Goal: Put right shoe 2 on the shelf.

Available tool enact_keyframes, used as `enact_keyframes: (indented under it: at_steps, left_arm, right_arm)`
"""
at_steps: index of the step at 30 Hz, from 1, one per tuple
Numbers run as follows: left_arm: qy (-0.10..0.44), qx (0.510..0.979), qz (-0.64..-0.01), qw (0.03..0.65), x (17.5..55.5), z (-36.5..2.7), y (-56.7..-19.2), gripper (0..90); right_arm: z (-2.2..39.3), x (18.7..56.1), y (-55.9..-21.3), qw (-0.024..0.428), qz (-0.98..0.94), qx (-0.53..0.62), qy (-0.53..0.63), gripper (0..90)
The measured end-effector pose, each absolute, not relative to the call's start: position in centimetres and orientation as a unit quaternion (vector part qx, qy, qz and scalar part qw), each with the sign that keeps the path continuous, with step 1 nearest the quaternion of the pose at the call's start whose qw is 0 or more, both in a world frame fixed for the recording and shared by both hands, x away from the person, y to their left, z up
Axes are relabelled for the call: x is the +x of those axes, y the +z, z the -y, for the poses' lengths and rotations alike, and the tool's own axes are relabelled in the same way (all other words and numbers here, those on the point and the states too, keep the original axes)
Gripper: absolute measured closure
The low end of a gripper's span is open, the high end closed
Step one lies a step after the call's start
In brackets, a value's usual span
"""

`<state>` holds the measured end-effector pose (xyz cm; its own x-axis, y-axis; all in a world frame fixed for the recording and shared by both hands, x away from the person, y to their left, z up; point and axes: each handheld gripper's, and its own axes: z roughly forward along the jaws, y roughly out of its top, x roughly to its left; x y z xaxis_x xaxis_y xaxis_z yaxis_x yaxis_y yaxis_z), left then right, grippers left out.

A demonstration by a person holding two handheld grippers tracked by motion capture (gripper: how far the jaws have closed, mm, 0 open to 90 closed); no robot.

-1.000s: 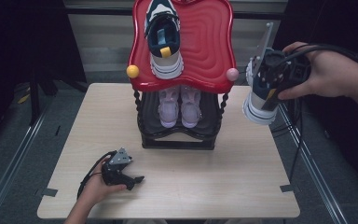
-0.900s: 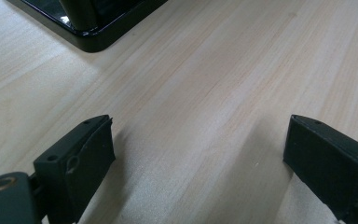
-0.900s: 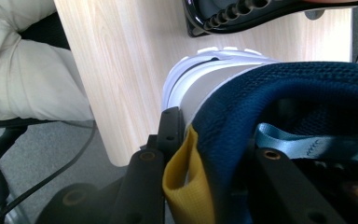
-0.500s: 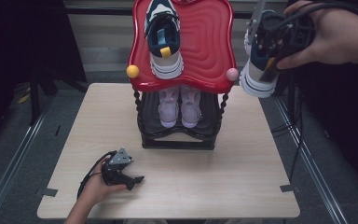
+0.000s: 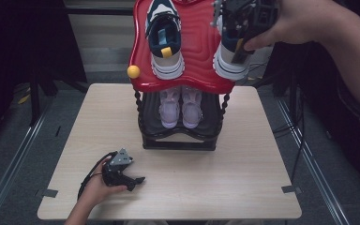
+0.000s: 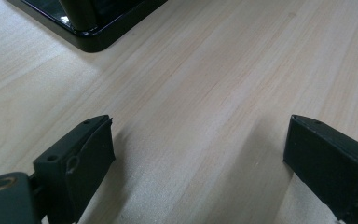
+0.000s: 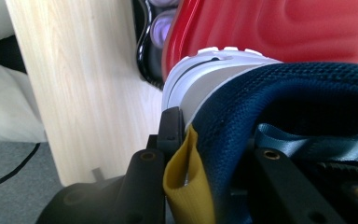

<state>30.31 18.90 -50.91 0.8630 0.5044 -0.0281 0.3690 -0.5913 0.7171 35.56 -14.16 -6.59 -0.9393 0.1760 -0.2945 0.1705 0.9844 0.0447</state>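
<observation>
A navy and white sneaker (image 5: 165,42) lies on the left half of the rack's red top shelf (image 5: 197,51). My right gripper (image 5: 242,46) is shut on the heel collar of the matching sneaker (image 5: 232,63) and holds it over the shelf's right half. In the right gripper view the jaws (image 7: 214,154) pinch the navy collar (image 7: 298,93) beside its yellow pull tab (image 7: 186,186), with the red shelf (image 7: 284,28) just beyond. I cannot tell whether the sole touches the shelf. My left gripper (image 5: 138,180) rests open on the table, its jaws (image 6: 198,154) wide apart over bare wood.
A pair of pale lilac shoes (image 5: 180,105) sits on the rack's black lower shelf (image 5: 178,140). A yellow ball (image 5: 133,71) marks the red shelf's left corner. The wooden table (image 5: 243,164) spreads in front of the rack, with dark floor and cables to the right.
My right gripper has carried the sneaker up and to the left, from beside the rack's right edge to over the red shelf. The left gripper has stayed put.
</observation>
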Motion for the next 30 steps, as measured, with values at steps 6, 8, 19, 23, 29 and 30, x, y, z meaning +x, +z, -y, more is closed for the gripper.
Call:
enact_keyframes:
  at_steps: [6, 8, 19, 23, 29, 30]
  left_arm:
    - [0.090, 0.888, -0.244, 0.379, 30.3, -18.9, -50.9, 7.9]
    - [0.090, 0.888, -0.244, 0.379, 30.3, -18.9, -50.9, 7.9]
    - [0.088, 0.888, -0.244, 0.379, 30.3, -18.9, -50.9, 7.8]
    - [0.089, 0.888, -0.244, 0.379, 30.3, -18.9, -50.9, 7.8]
    - [0.089, 0.888, -0.244, 0.379, 30.3, -18.9, -50.9, 7.8]
    - [0.088, 0.888, -0.245, 0.379, 30.3, -18.9, -50.9, 7.8]
  right_arm:
    - [12.6, 36.4, -7.3, 0.161, -0.984, 0.074, 0.003, 73.2]
    - [12.3, 36.6, -7.4, 0.159, -0.985, 0.072, 0.004, 73.1]
    - [10.8, 37.4, -8.8, 0.172, -0.984, 0.044, -0.017, 73.1]
    - [10.5, 37.6, -9.2, 0.177, -0.983, 0.034, -0.020, 73.1]
    - [9.9, 38.0, -9.9, 0.181, -0.983, 0.028, -0.022, 73.0]
    - [9.9, 38.1, -10.0, 0.183, -0.983, 0.027, -0.022, 73.0]
